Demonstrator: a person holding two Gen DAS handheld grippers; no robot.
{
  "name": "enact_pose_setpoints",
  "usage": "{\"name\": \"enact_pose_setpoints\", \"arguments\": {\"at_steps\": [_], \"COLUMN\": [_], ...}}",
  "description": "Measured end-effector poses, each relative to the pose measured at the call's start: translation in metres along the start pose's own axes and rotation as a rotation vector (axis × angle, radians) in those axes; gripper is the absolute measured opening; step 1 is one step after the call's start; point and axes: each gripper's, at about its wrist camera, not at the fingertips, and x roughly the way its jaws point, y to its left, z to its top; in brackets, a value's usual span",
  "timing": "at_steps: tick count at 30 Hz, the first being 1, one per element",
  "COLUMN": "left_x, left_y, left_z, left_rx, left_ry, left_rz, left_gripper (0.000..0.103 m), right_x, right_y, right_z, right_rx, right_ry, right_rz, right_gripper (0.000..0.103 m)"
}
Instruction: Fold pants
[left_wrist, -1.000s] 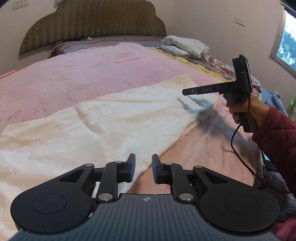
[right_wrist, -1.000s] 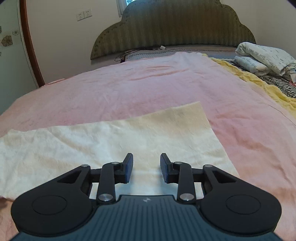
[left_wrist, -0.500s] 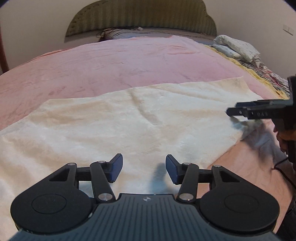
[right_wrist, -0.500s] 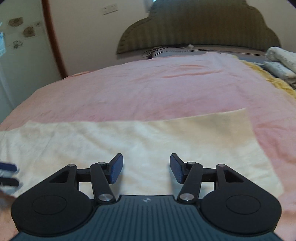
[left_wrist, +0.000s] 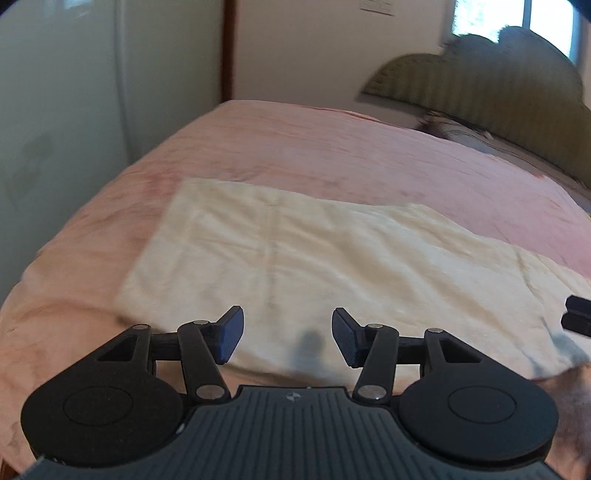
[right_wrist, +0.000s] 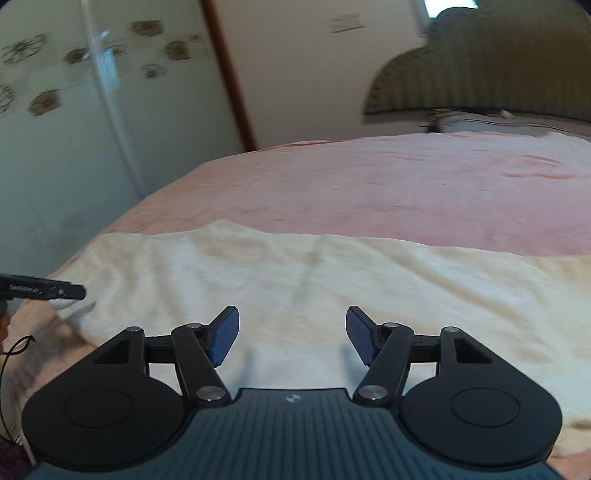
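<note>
Cream pants (left_wrist: 332, 258) spread flat across frame centre on pink bed (left_wrist: 332, 147); left gripper (left_wrist: 288, 334) and right gripper (right_wrist: 291, 334) low centre, parted, gripping nothing.

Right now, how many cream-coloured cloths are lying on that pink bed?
1: a cream fleecy cloth, spread flat across the near part of the pink bedspread. Anything beyond the frame edges stays unseen.
</note>
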Motion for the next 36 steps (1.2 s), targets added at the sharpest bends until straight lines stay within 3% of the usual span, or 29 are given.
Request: {"name": "enact_pose_setpoints", "arguments": {"at_steps": [4, 8, 10, 12, 14, 16, 19, 21, 23, 26, 33, 36], "left_x": [-0.008, -0.007, -0.004, -0.001, 0.003, 0.008, 0.015, 0.018, 0.02, 0.021, 0.018, 0.024], "left_y": [0.057, 0.091, 0.101, 0.108, 0.11, 0.116, 0.12, 0.12, 0.121, 0.123, 0.119, 0.113], "left_z": [0.002, 0.003, 0.001, 0.001, -0.002, -0.003, -0.005, -0.007, -0.007, -0.009, -0.011, -0.015], "left_rx": [-0.19, -0.362, -0.428, -0.481, -0.532, -0.571, -0.601, -0.61, -0.62, -0.613, -0.577, -0.542], "left_ry": [-0.011, 0.009, 0.015, 0.019, 0.027, 0.032, 0.038, 0.03, 0.025, 0.003, -0.053, -0.044], "left_rz": [0.062, -0.011, -0.05, -0.073, -0.095, -0.128, -0.161, -0.162, -0.168, -0.161, -0.095, -0.038], "left_gripper": [0.058, 0.058, 0.058, 0.059, 0.058, 0.058, 0.056, 0.047, 0.027, 0.007, 0.005, 0.004], "right_x": [0.056, 0.102, 0.119, 0.136, 0.152, 0.166, 0.178, 0.177, 0.174, 0.176, 0.183, 0.191], "right_y": [0.093, 0.196, 0.233, 0.268, 0.292, 0.308, 0.315, 0.312, 0.311, 0.311, 0.319, 0.319], "right_z": [0.017, 0.016, 0.013, 0.006, 0.0, -0.006, -0.011, -0.012, -0.012, -0.012, -0.002, -0.001], "right_rx": [-0.272, -0.6, -0.704, -0.804, -0.888, -0.945, -0.963, -0.942, -0.928, -0.915, -0.867, -0.826], "right_ry": [0.03, 0.01, 0.002, 0.007, -0.001, 0.005, 0.016, 0.015, 0.011, 0.018, 0.03, 0.082], "right_rz": [0.16, 0.251, 0.292, 0.318, 0.294, 0.269, 0.259, 0.262, 0.262, 0.274, 0.314, 0.318], "right_gripper": [0.064, 0.062, 0.062, 0.049, 0.046, 0.035, 0.025, 0.02, 0.014, 0.011, 0.009, 0.009]}}
